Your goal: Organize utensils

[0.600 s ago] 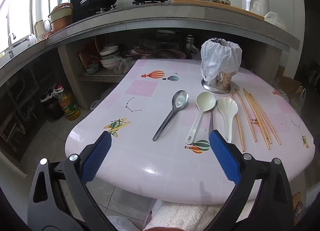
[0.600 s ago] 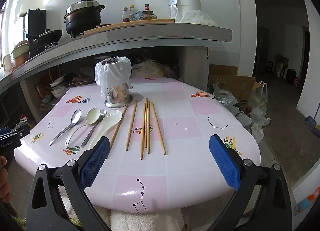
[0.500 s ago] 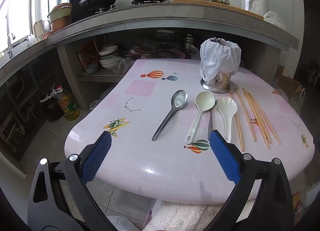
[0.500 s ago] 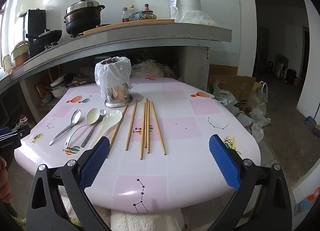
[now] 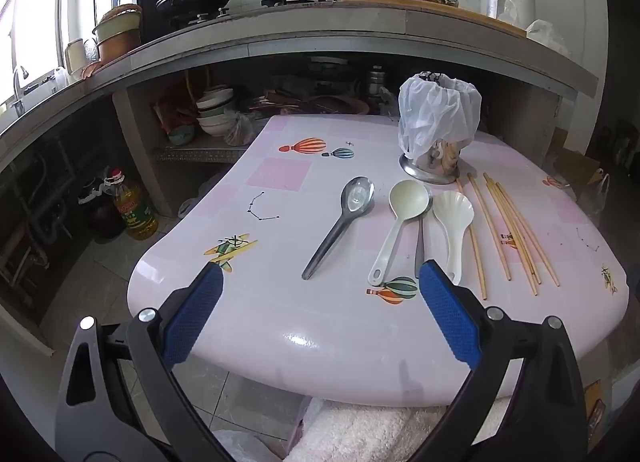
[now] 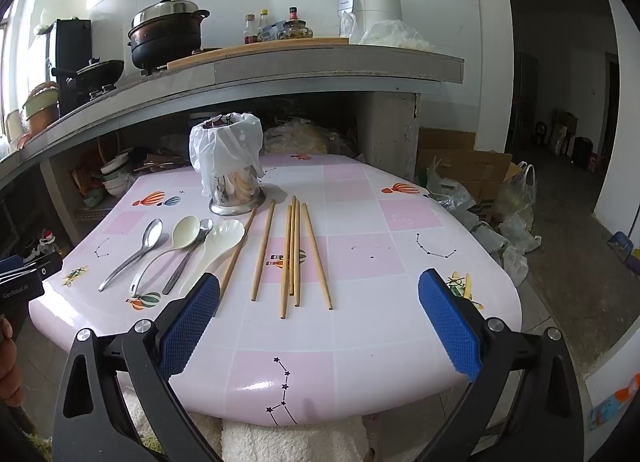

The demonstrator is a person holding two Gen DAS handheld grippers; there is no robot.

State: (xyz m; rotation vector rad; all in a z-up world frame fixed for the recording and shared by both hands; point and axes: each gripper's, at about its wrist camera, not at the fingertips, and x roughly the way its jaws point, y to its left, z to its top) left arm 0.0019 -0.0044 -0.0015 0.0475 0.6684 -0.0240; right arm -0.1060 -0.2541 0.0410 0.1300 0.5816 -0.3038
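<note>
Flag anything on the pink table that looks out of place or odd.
Nothing is spilled or broken. The metal utensil holder has a white plastic bag draped over its mouth, so it is covered. A small metal spoon lies partly tucked under the cream spoon, and the chopsticks lie loose and unevenly spaced.

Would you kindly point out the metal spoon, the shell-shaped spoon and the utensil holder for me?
metal spoon [image 5: 357, 195], left wrist view, on its bowl.
shell-shaped spoon [image 5: 453, 209], left wrist view, on its scalloped bowl.
utensil holder [image 6: 236, 192], right wrist view, on its shiny metal wall below the bag.
</note>
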